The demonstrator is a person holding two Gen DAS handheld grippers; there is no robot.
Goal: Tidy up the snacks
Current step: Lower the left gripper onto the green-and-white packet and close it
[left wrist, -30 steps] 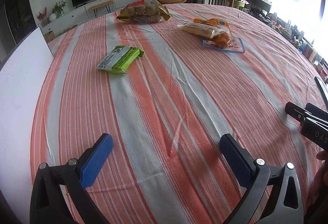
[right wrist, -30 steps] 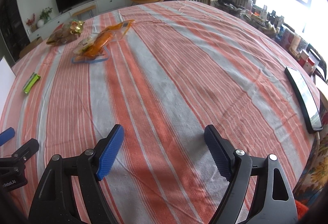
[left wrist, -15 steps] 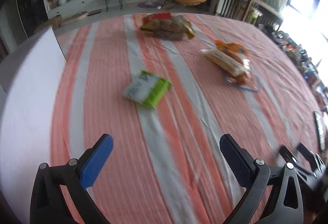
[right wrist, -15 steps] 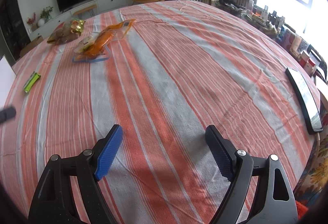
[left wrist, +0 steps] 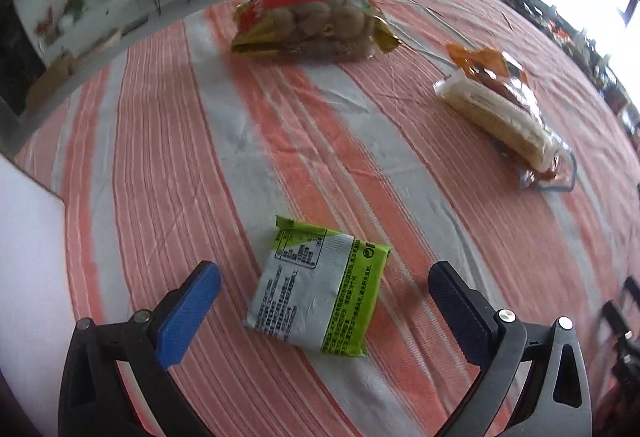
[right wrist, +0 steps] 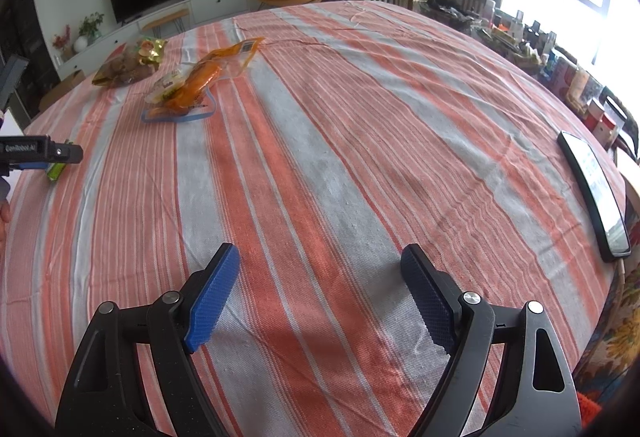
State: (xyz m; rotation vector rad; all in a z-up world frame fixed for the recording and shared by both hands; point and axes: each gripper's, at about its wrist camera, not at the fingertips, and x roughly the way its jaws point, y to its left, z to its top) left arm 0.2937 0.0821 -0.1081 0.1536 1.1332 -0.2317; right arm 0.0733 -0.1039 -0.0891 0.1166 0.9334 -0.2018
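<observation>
A green and white snack packet (left wrist: 320, 289) lies flat on the striped tablecloth, between the tips of my open left gripper (left wrist: 324, 301), untouched. A bag of brown round snacks (left wrist: 312, 23) lies at the far middle. A pale cracker pack on an orange packet (left wrist: 500, 113) lies at the far right. In the right wrist view the green packet (right wrist: 56, 169), brown bag (right wrist: 128, 65) and orange packet (right wrist: 196, 85) sit far left. My right gripper (right wrist: 320, 289) is open and empty over bare cloth.
A white board (left wrist: 28, 277) stands at the table's left edge. A black phone (right wrist: 596, 193) lies near the right edge. The left gripper's body (right wrist: 36, 153) shows at the left of the right wrist view. Cluttered shelves (right wrist: 568, 73) and chairs stand beyond the table.
My left gripper has moved forward and left to the green packet, which now lies between its fingertips. The right gripper has hardly moved.
</observation>
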